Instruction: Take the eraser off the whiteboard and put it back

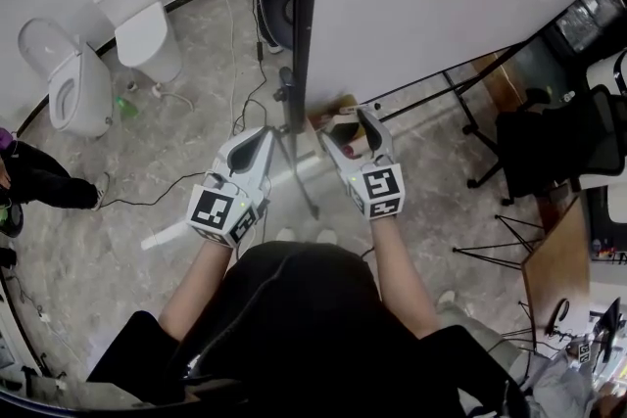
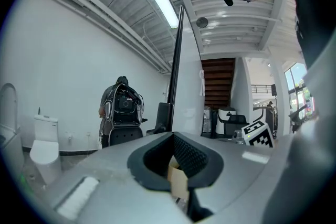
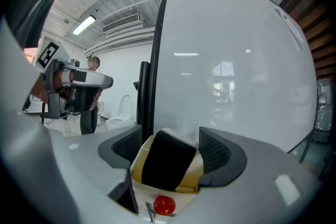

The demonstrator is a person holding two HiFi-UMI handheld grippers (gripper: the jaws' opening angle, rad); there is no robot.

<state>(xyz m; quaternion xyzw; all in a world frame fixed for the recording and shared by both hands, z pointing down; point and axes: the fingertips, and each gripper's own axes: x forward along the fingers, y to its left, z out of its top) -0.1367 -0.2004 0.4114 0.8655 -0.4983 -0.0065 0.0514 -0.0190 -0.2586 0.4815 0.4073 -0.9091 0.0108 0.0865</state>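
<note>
**Right gripper view.** Black felt on a yellowish body: eraser [image 3: 167, 165], tilted, low on the whiteboard [image 3: 236, 60] and just beside its black frame edge [image 3: 149, 60]. It appears to rest against the board face, though contact is not certain. The right gripper [image 3: 170, 147] has its jaws spread wide on either side of the eraser, and the pads do not seem to press on it.

**Left gripper view.** The left gripper [image 2: 173, 136] is level and off the whiteboard's frame side. Its jaw tips meet and nothing is held. A toilet [image 2: 44, 139] stands well apart from the board.

**Head view.** The whiteboard is seen edge-on. The right gripper is at its lower face with the eraser between the jaws. The left gripper is just across the frame from it and idle. An office chair [image 1: 558, 142] stands on the board's face side, well apart.

**Step in hand (judged).** This looks like the put-back, with the eraser set on the board and the grip let go.

**Next move calls for.** The right gripper should draw straight back from the whiteboard with its jaws kept wide, so neither pad drags the eraser off. The eraser should then be checked to see that it stays put.
</note>
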